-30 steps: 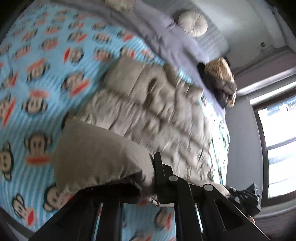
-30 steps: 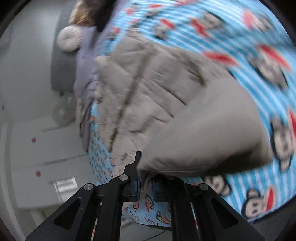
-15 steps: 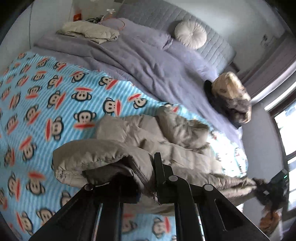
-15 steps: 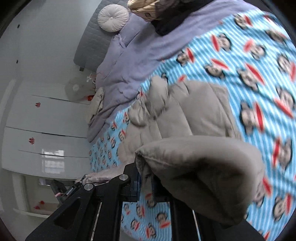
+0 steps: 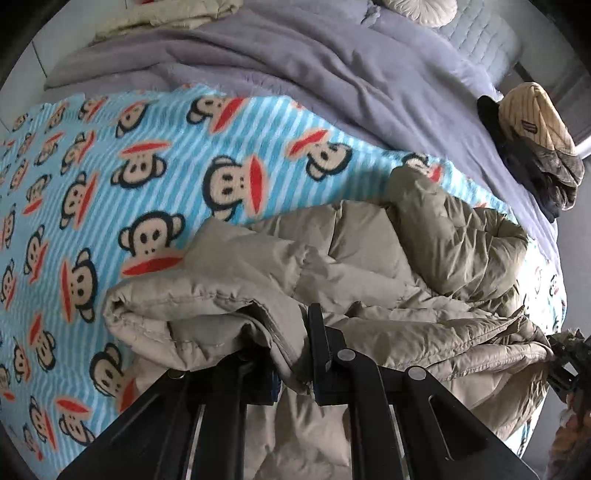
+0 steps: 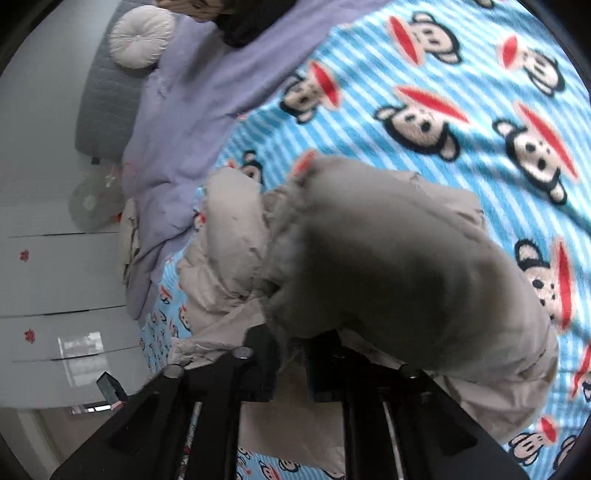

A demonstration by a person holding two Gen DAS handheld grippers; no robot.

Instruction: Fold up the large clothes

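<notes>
Nearby, purple duvet (image 5: pixel 332 74) borders monkey blanket (image 5: pixel 110 166) under jacket (image 5: pixel 369 277)

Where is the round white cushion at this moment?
The round white cushion lies at the head of the bed, upper left in the right wrist view, on the lilac duvet against the grey headboard.
</notes>
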